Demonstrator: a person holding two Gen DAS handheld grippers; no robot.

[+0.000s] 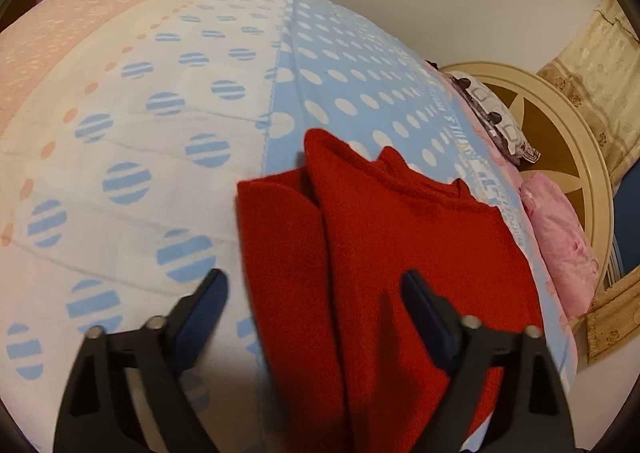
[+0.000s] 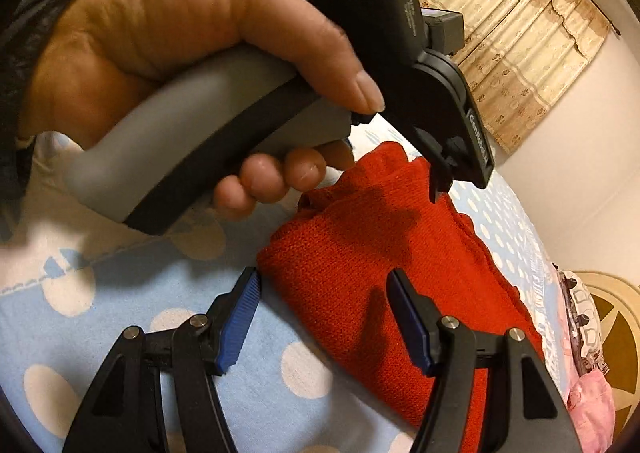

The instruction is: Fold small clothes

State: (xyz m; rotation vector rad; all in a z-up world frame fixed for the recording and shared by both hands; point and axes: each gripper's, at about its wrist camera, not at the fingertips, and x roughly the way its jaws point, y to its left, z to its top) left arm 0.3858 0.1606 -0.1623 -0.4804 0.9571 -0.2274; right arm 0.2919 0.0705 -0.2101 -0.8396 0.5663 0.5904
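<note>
A red knitted garment (image 1: 400, 253) lies folded in layers on the bed, with a narrower flap along its left side. My left gripper (image 1: 314, 285) hovers over its near part, jaws wide apart and open; the left pad is over the bedspread, the right pad over the knit, neither pressing. In the right wrist view the same red garment (image 2: 380, 261) lies ahead. My right gripper (image 2: 322, 281) is open at its near left corner, and the cloth edge lies between the blue pads untouched. A hand (image 2: 180, 33) holds the left gripper's grey handle (image 2: 192, 133) above the garment.
The bedspread is light blue with white dots (image 1: 340, 65), white with striped blue dots (image 1: 120, 153) on the left and pink (image 1: 60, 33) further left. A pink cloth (image 1: 560, 245), a patterned pillow (image 1: 492, 109) and a round beige headboard (image 1: 580, 141) line the right. Curtains (image 2: 520, 33) hang behind.
</note>
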